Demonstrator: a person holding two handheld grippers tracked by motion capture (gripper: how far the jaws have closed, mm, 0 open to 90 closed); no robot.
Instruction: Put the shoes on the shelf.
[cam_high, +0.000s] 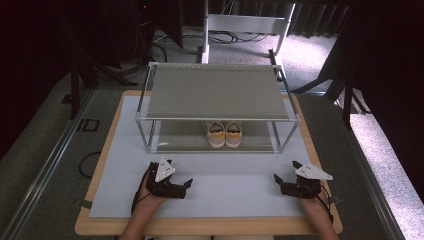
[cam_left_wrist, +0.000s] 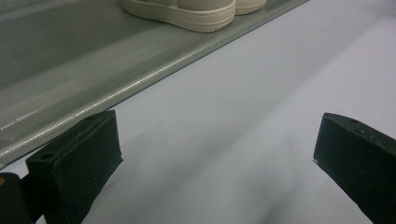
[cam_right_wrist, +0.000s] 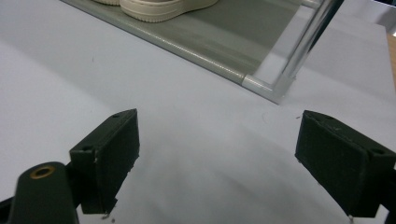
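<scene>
Looking down from the high view, I have the table (cam_high: 120, 165) under its pale mat, then the two-tier metal rack (cam_high: 217, 92) at the far half, then the pair of cream shoes (cam_high: 223, 134) side by side on its lower shelf, toes toward me. My left gripper (cam_high: 187, 184) and right gripper (cam_high: 276, 178) rest on the mat well short of the rack, both with jaws spread wide and holding nothing. To reach in cleanly, I judge I should keep low, pass under the top shelf and come at each shoe from its outer side. The right gripper view gives me the rack's near corner post (cam_right_wrist: 306, 44), which the left gripper view lacks; the left gripper view gives the shoe soles (cam_left_wrist: 187, 16) up close.
</scene>
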